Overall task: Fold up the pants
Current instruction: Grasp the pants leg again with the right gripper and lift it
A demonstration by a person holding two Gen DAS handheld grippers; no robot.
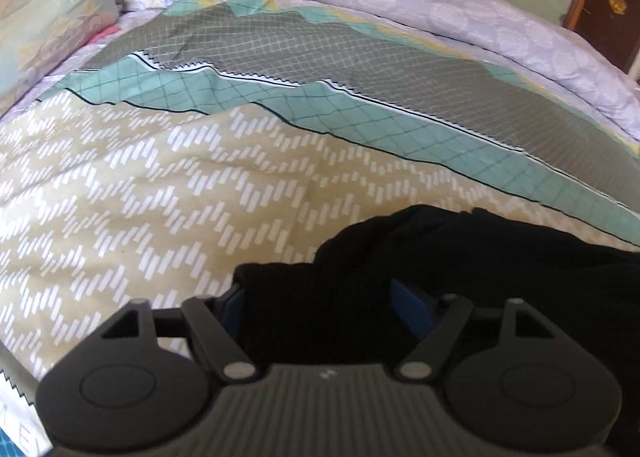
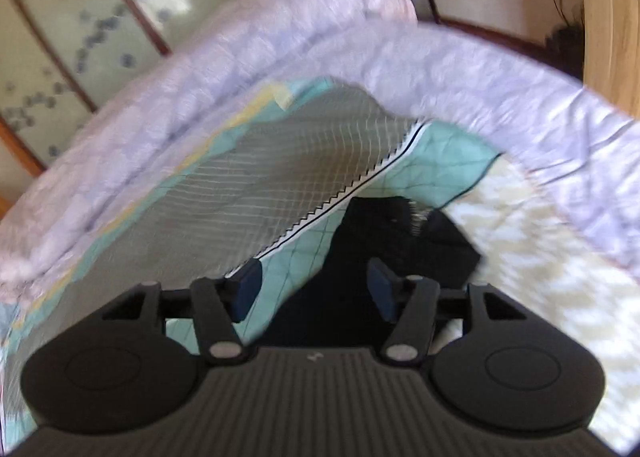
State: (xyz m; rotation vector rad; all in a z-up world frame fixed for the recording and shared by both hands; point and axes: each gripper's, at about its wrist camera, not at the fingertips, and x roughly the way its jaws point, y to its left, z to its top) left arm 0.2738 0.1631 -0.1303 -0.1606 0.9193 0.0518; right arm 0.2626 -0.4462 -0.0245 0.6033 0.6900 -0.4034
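Observation:
The black pants [image 1: 460, 257] lie bunched on the patterned bed cover at the lower right of the left wrist view. My left gripper [image 1: 320, 309] has its blue-padded jaws wide apart with the black cloth lying between them and over the pads. In the right wrist view the pants [image 2: 392, 233] lie just ahead on the cover. My right gripper [image 2: 316, 293] is open, its blue pads [image 2: 248, 289] wide apart, with part of the black cloth below and between them. That view is motion blurred.
A bed cover with beige zigzag [image 1: 140, 197], teal [image 1: 180, 89] and grey [image 1: 280, 45] bands. A rolled lilac quilt [image 1: 440, 9] along the far side, also in the right wrist view [image 2: 200, 69]. Pillows [image 1: 48, 9] at the left. Patterned sliding doors [image 2: 80, 29] beyond.

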